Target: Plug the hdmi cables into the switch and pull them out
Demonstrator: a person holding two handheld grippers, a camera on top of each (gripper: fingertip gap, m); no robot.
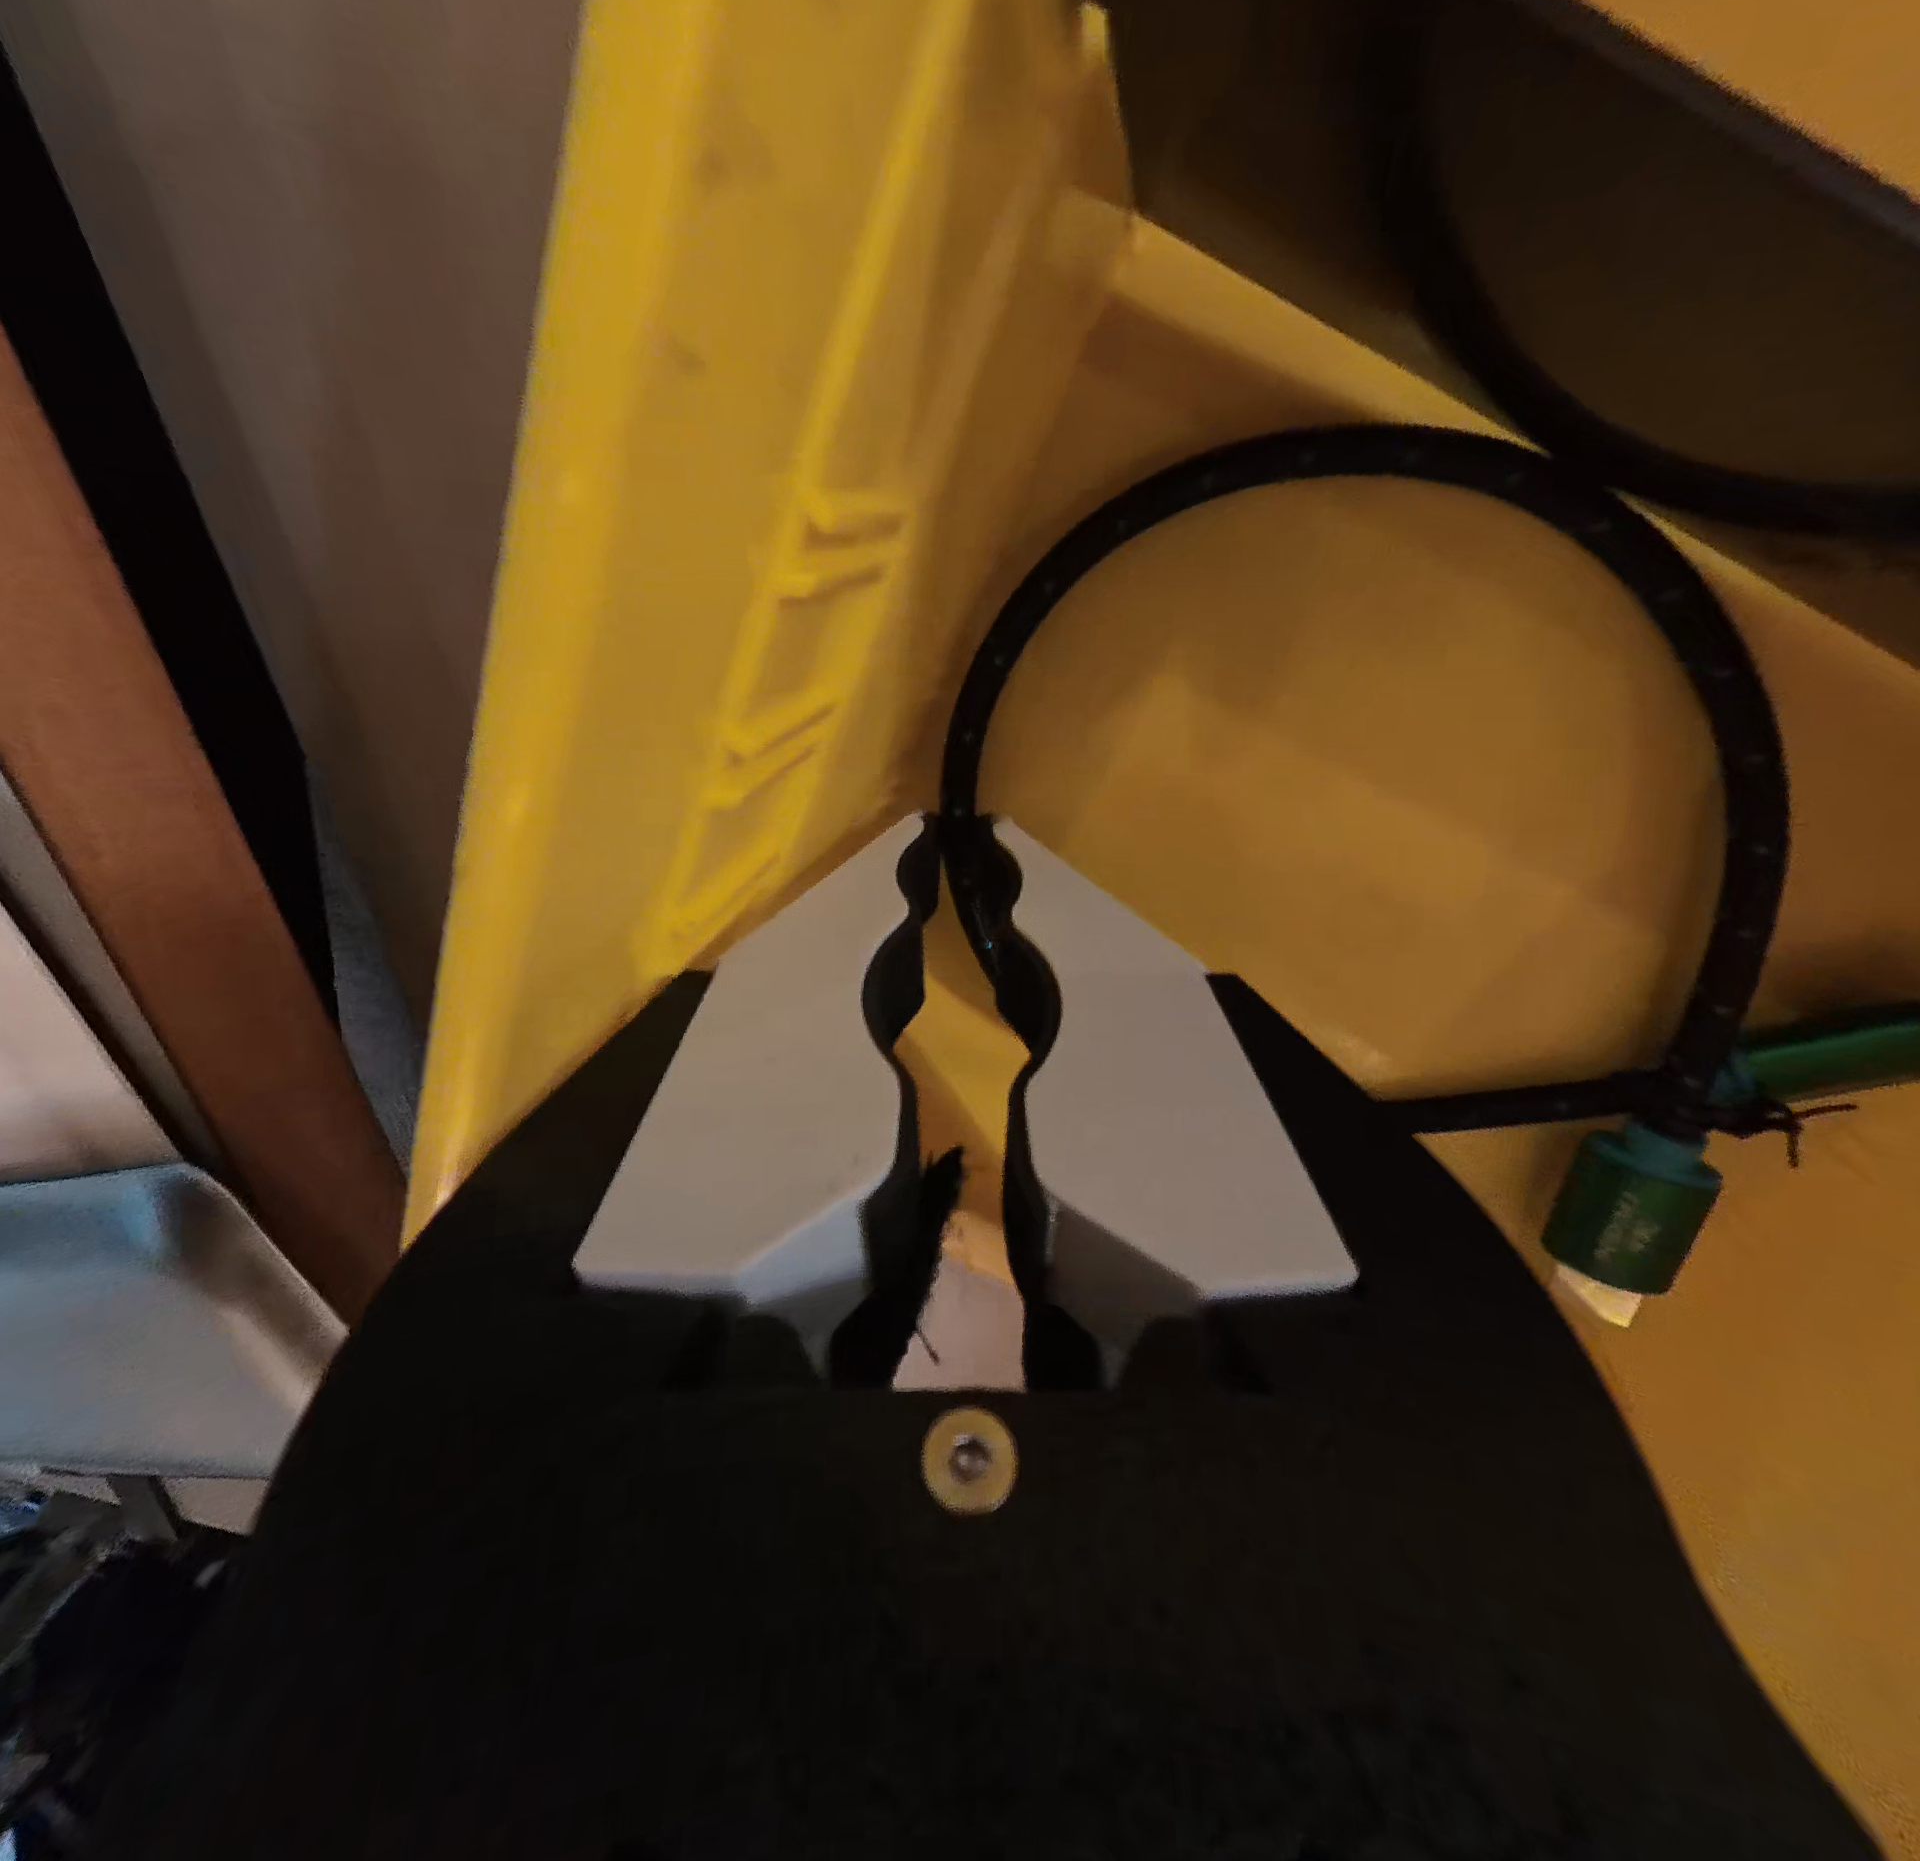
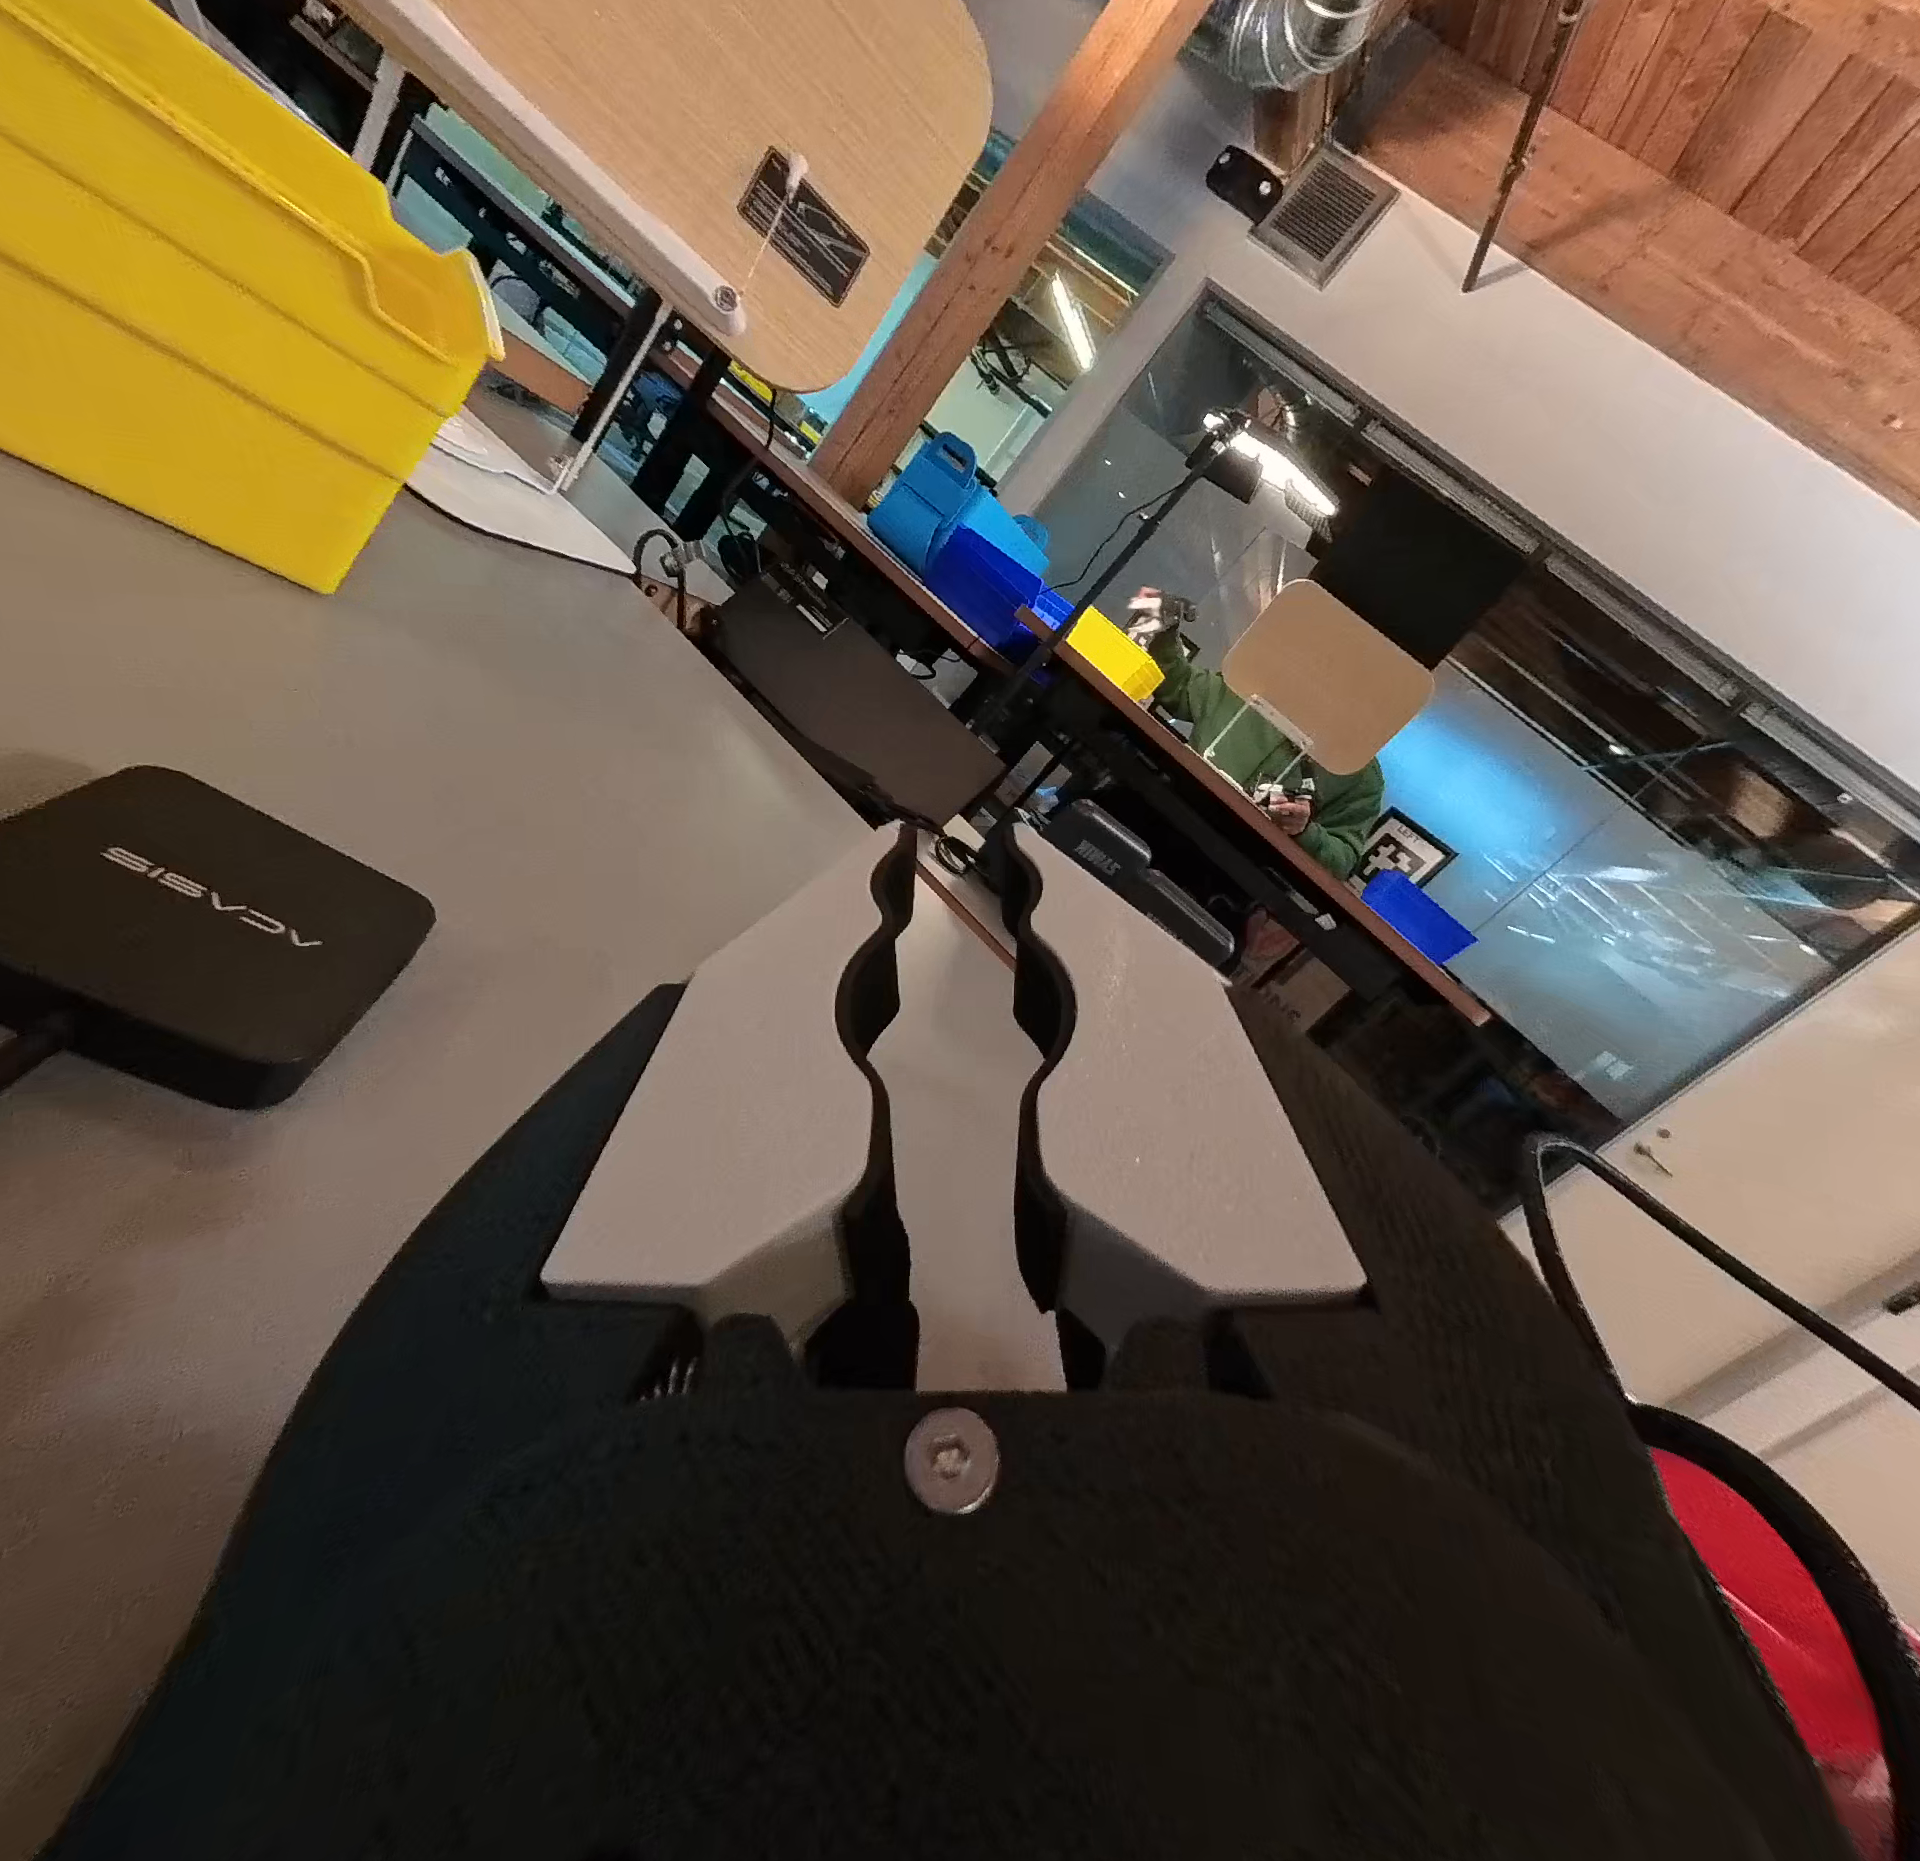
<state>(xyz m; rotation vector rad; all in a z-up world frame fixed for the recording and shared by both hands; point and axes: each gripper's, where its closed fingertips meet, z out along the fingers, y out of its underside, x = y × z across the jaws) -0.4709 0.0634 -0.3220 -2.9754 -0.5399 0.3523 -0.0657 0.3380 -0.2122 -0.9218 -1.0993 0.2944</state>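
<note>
Tabletop [image 2: 499, 731]: pale grey; its far edge runs diagonally mid-frame, open workshop beyond.
Switch [image 2: 197, 928]: black, left edge.
Yellow bin [image 2: 208, 357]: upper left.
Left gripper [image 1: 961, 824]: fingers pinching a black braided cable [image 1: 1351, 461] looping inside the bin.
Right gripper [image 2: 956, 835]: fingers slightly parted, empty.

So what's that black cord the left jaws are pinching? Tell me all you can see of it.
The black cord looks braided, with tiny pale flecks. It curls in one round loop inside a yellow bin. One stretch is pinched between the tips of the left gripper. At the loop's far side it crosses itself, bound by a thin tie beside a green cylinder. Its plugs are not in view.
</note>
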